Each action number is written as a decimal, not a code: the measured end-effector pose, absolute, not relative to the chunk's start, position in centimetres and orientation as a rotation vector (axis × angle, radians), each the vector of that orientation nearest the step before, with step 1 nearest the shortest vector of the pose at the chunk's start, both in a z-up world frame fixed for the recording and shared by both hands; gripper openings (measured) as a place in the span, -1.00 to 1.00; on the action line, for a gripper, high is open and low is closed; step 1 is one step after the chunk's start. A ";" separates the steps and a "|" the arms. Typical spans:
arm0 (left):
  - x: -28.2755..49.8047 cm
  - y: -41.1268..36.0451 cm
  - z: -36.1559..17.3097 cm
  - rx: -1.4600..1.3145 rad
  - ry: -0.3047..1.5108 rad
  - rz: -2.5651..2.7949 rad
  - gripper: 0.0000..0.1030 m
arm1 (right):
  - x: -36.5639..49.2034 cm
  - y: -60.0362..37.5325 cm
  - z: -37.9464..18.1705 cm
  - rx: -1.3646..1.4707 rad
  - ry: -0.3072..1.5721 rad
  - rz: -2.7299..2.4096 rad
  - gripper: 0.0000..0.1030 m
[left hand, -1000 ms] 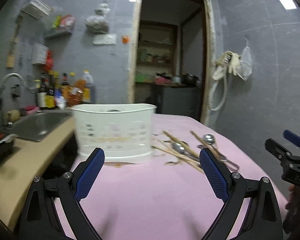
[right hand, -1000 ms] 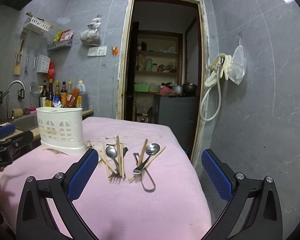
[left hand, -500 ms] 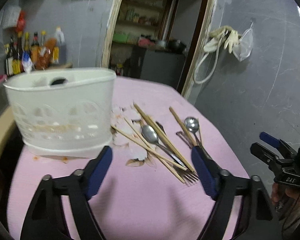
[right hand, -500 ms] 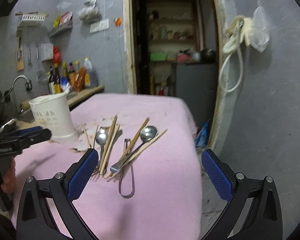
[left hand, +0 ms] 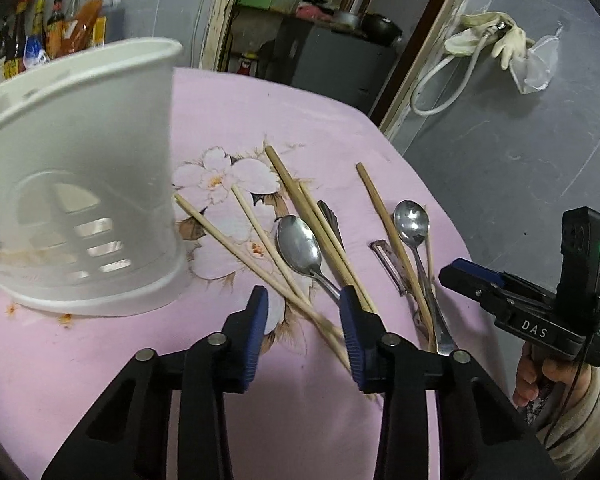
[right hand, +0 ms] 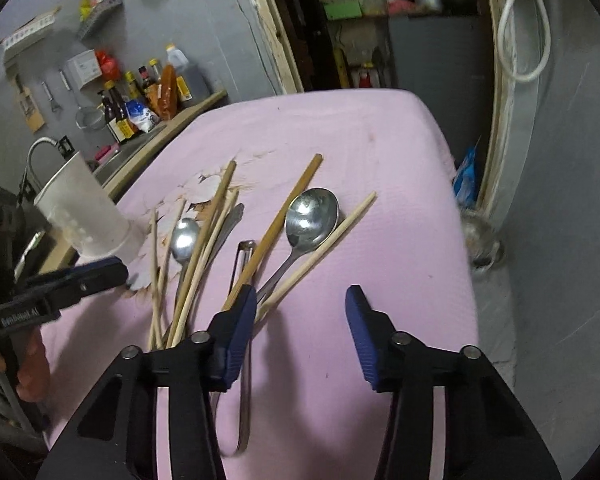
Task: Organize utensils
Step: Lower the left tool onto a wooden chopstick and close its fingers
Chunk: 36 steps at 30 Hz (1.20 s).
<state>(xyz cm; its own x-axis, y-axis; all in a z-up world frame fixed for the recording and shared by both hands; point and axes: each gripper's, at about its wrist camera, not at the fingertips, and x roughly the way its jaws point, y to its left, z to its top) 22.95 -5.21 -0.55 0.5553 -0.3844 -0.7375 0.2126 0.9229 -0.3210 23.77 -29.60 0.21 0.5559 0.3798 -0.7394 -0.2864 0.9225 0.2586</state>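
Several wooden chopsticks (left hand: 244,248), two steel spoons (left hand: 298,242) (left hand: 410,220), a fork and a peeler lie scattered on the pink tablecloth (left hand: 260,112). A white utensil holder (left hand: 72,184) stands at the left. My left gripper (left hand: 302,304) is open, low over the near ends of the chopsticks by the left spoon. My right gripper (right hand: 300,300) is open, low over the cloth, its left finger beside the handle of the big spoon (right hand: 310,216) and a chopstick (right hand: 320,252). Neither holds anything. The holder also shows in the right wrist view (right hand: 86,216).
A counter with a sink and sauce bottles (right hand: 140,100) runs along the left. A doorway (right hand: 380,20) opens behind the table. The table's right edge (right hand: 460,208) drops to the floor by a grey wall. The other gripper shows at each view's side (left hand: 540,312) (right hand: 40,300).
Both grippers have tilted down and moved in close over the utensils. Both jaws have narrowed from wide open but remain open.
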 end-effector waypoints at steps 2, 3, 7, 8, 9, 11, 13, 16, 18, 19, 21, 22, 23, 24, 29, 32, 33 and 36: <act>23.4 -5.1 -0.8 -0.214 0.927 -0.342 -0.44 | 24.5 -29.7 0.1 0.128 0.910 0.401 -0.30; 23.4 -5.0 -0.8 -0.220 0.932 -0.336 -0.46 | 24.7 -29.7 0.1 0.132 0.913 0.401 -0.35; 23.8 -4.1 -1.8 -0.264 0.968 -0.317 -0.50 | 26.1 -29.4 -0.1 0.129 0.936 0.386 -0.48; 24.1 -4.2 -1.7 -0.272 0.972 -0.313 -0.50 | 26.2 -29.3 -0.2 0.121 0.938 0.382 -0.49; 24.2 -3.9 -1.8 -0.282 0.974 -0.310 -0.51 | 26.5 -29.1 -0.2 0.111 0.940 0.378 -0.51; 24.3 -3.6 -1.8 -0.294 0.976 -0.308 -0.51 | 26.9 -28.9 -0.2 0.091 0.943 0.370 -0.52; 24.5 -3.2 -1.9 -0.318 0.983 -0.307 -0.52 | 27.3 -28.9 -0.3 0.080 0.945 0.366 -0.58; 24.6 -2.8 -2.2 -0.334 0.985 -0.284 -0.75 | 27.6 -29.2 -0.4 0.093 0.949 0.365 -0.74; 24.6 -2.3 -2.2 -0.345 0.986 -0.276 -0.80 | 27.8 -29.6 -0.5 0.128 0.958 0.376 -0.80; 24.6 -2.3 -2.2 -0.352 0.987 -0.275 -0.84 | 27.9 -29.9 -0.5 0.145 0.964 0.380 -0.82; 24.5 -2.1 -2.1 -0.358 0.992 -0.279 -0.90 | 27.8 -29.9 -0.5 0.144 0.966 0.382 -0.85; 24.6 -2.1 -2.0 -0.359 0.994 -0.281 -0.90 | 27.8 -29.8 -0.4 0.137 0.967 0.381 -0.85; 24.5 -2.0 -2.0 -0.360 0.996 -0.285 -0.90 | 27.7 -29.7 -0.3 0.128 0.968 0.379 -0.86; 24.4 -1.8 -2.0 -0.359 1.005 -0.292 -0.91 | 27.5 -29.5 -0.3 0.123 0.971 0.379 -0.87; 23.3 -1.9 -2.0 -0.322 1.049 -0.329 -0.91 | 26.1 -29.8 0.0 0.092 0.994 0.374 -0.90; 22.4 -2.0 -1.8 -0.293 1.071 -0.351 -0.91 | 25.1 -30.0 0.3 0.071 1.011 0.368 -0.90; 22.3 -2.0 -1.8 -0.278 1.075 -0.357 -0.90 | 24.8 -30.0 0.3 0.060 1.017 0.366 -0.90; 22.3 -2.3 -1.7 -0.244 1.079 -0.363 -0.89 | 24.6 -29.6 0.3 0.025 1.032 0.356 -0.90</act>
